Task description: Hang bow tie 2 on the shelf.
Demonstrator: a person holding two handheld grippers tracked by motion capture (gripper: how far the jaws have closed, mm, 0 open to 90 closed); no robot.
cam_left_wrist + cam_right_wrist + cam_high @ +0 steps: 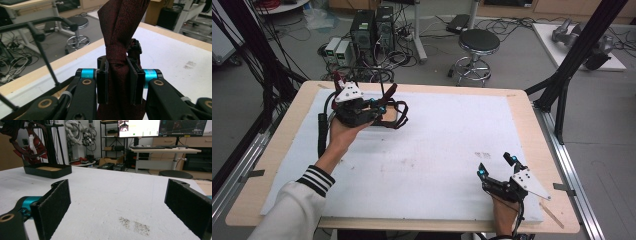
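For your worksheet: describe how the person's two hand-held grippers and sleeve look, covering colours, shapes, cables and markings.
Both grippers are black, with bright blue cylinders at the base of the jaws. The left gripper and the right gripper each carry a pale grey three-cornered plate dotted with small holes. The right gripper's pads are flat, dark and felt-like. A thick black cable trails from the left gripper. The sleeve is white with a black-and-white striped cuff.

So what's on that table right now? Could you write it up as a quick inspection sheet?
Surface: white foam sheet on a wooden table, faint dark smudge.
Job's things: dark red fabric necktie, clamped and lifted over a shallow black tray.
Clutter: nothing seen.
Grippers: left gripper shut on the necktie; right gripper open, resting near the front edge.
Cables: black cable trails from the left gripper.
Surroundings: round stool, computer towers, floor wiring.
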